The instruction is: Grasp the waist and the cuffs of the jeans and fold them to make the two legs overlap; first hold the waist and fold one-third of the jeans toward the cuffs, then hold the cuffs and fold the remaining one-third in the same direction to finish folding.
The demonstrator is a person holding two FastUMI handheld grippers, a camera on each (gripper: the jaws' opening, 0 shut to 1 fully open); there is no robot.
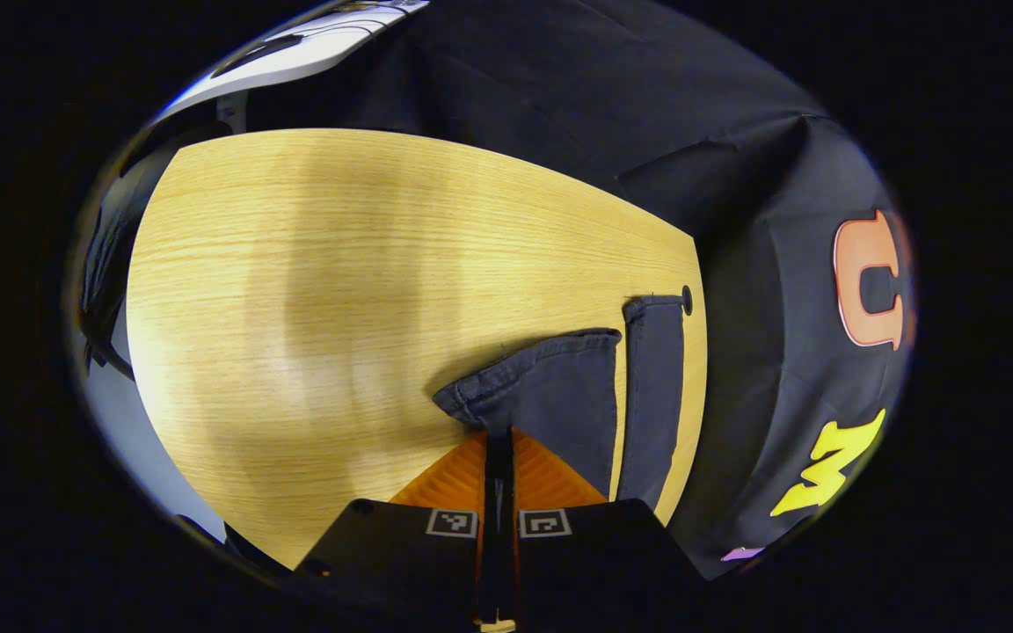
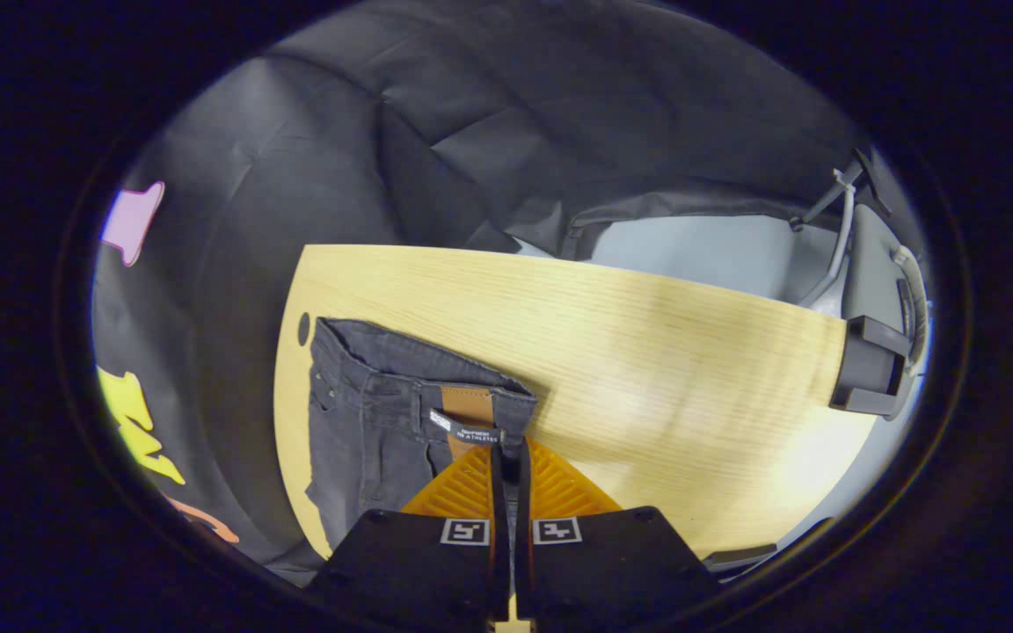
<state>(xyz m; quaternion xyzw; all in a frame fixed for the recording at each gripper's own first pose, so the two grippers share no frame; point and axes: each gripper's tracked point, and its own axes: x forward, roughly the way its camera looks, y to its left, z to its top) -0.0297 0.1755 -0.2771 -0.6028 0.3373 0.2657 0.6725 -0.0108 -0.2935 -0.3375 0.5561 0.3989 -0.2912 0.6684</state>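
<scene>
Two tools are clamped on the jeans, one at each end. In the right gripper view your right tool has its fingers pressed together on the waistband, just beside the tan patch and the small label under it. The waist lies on the left part of the surface, close to its left edge, and the dark denim runs from there toward the near left corner. A small dark hole marks the surface by the far left corner of the waist.

In the left gripper view your left tool is closed on the cuff end, with the fabric pinched between the fingers. The nearer leg's cuff is rumpled and pulled to the left at its hem. The second leg lies flat just beside it on the right, with a thin strip of bare wood between the two. That leg runs along the right edge of the surface, and its hem ends close to a small dark hole. The wide left and far parts of the wood carry soft shadows. The black cloth wall hangs behind and to the right of the surface.
</scene>
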